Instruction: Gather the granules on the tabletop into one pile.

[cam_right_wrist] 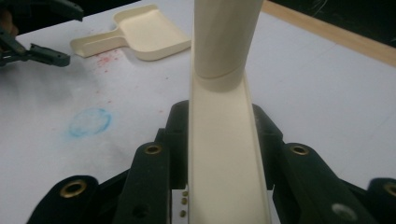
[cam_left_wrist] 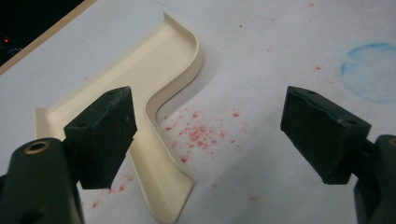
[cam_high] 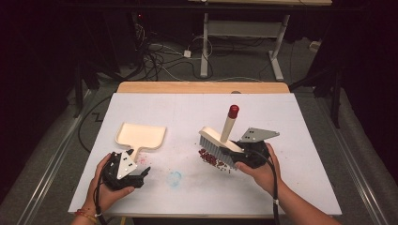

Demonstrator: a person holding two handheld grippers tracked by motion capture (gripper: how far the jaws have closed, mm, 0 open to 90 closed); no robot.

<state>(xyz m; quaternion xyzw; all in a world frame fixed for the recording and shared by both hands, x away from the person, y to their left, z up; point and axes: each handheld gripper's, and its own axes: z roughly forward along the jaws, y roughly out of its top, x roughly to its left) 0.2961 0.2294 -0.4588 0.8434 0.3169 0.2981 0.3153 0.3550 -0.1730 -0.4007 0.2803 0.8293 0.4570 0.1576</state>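
Your right gripper (cam_high: 234,153) pinching the cream hand brush (cam_high: 217,140) by its back, bristles over the red beads (cam_high: 211,160), your left gripper (cam_high: 141,173) spread beside the cream dustpan (cam_high: 141,135) handle, on the white table (cam_high: 281,122).

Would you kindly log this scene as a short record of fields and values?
surface: white table
brush: clamped in right claw, bristles down on red bits
dustpan: flat on table, ungripped
left claw: open, jaws astride dustpan handle, not touching
stains: red specks by handle; blue ring
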